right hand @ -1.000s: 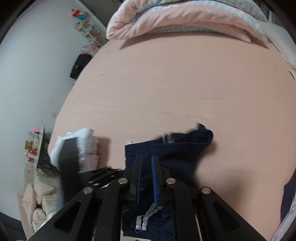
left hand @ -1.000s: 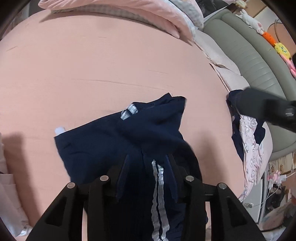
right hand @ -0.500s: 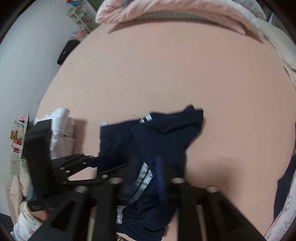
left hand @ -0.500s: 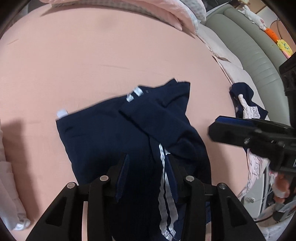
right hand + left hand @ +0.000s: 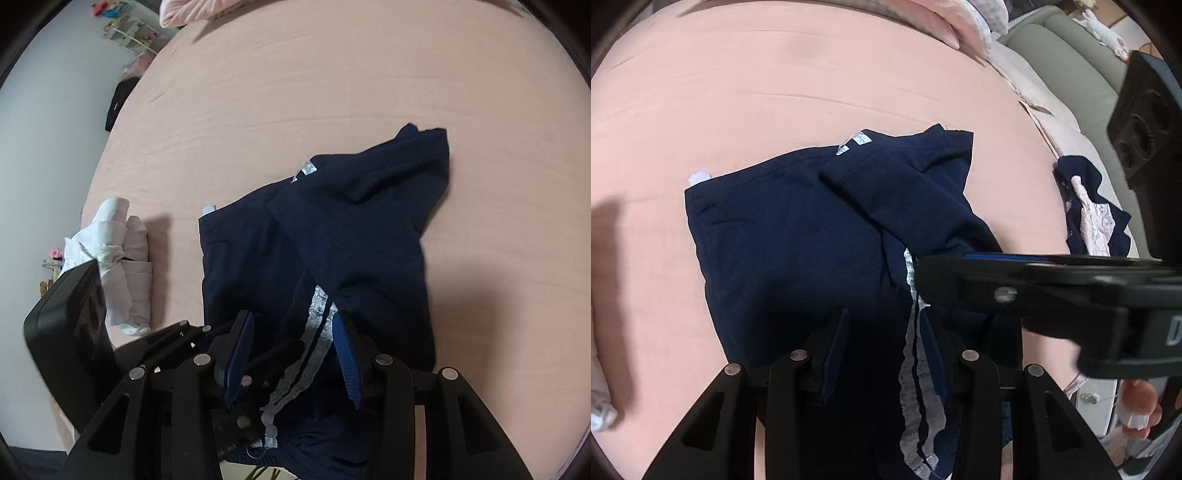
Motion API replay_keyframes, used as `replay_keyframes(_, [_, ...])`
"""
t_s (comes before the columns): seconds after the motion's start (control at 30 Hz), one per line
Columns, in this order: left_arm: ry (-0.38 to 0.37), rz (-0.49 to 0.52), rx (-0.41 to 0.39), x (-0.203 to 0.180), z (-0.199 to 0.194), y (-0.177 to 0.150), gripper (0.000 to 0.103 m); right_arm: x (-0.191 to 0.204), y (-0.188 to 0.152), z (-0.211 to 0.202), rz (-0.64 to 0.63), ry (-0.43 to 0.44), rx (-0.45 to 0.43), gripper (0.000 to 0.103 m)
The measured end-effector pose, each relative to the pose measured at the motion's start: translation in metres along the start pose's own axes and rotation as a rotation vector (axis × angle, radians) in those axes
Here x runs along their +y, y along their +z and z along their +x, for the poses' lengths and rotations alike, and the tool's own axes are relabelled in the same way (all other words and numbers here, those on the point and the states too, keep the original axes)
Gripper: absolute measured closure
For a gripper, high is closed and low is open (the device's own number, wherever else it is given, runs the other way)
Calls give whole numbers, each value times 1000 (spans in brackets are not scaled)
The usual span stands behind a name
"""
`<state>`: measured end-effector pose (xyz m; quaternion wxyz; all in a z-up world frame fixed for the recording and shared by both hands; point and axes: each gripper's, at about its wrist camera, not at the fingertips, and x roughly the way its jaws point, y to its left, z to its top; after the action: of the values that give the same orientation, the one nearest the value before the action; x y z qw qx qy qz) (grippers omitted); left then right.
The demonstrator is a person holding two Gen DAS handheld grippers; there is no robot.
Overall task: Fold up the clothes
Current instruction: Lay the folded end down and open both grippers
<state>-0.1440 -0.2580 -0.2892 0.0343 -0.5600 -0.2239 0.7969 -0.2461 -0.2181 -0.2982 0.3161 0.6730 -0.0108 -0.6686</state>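
Observation:
A navy garment [image 5: 794,240] with silver-white side stripes [image 5: 908,369] lies crumpled on the pink bed sheet [image 5: 775,74], one flap folded across its top. My left gripper [image 5: 882,317] is shut on the garment's near edge, and the striped cloth runs up between its pads. In the left wrist view my right gripper [image 5: 923,273] reaches in from the right, low over the garment. From its own camera the right gripper [image 5: 291,317] stands open, the stripes [image 5: 314,325] lying loose between its blue pads [image 5: 345,354]. The left gripper's fingers [image 5: 177,332] show at lower left beside the garment [image 5: 351,229].
A pile of white clothes [image 5: 118,258] sits at the bed's left edge. A navy and pink patterned garment [image 5: 1093,218] lies at the right edge, beside a grey-green padded headboard [image 5: 1071,66]. A pink quilt [image 5: 942,22] is bunched at the far end.
My right gripper went from shut to open and sank toward the garment. The garment came down and spread flatter on the sheet. My left gripper sank a little, still gripping.

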Motion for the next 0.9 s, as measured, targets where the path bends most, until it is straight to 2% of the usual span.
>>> replay_keyframes(0.33, [11, -26, -20, 0, 0, -4, 66, 1, 7, 29, 110, -16, 55, 60])
replay_keyframes(0.47, [5, -44, -38, 2, -4, -6, 66, -1, 8, 36, 138, -71, 58, 60])
replay_keyframes(0.57, [-9, -27, -48, -1, -8, -9, 66, -5, 9, 38, 160, -66, 60, 60])
replay_keyframes(0.63, [15, 0, -52, -4, -11, -10, 66, -6, 10, 39, 157, -72, 57, 60])
replay_keyframes(0.67, [20, 9, -50, -5, -11, -11, 66, -6, 10, 41, 152, -82, 55, 62])
replay_keyframes(0.73, [33, 24, -44, -7, -12, -13, 66, -5, 11, 43, 137, -114, 49, 73])
replay_keyframes(0.8, [47, 36, -41, -8, -12, -15, 66, -5, 9, 41, 119, -131, 34, 89])
replay_keyframes(0.83, [47, 32, -40, -7, -13, -15, 66, -6, 9, 41, 110, -138, 26, 90])
replay_keyframes(0.9, [43, 24, -41, -6, -13, -15, 66, -13, 7, 36, 142, -85, 13, 96])
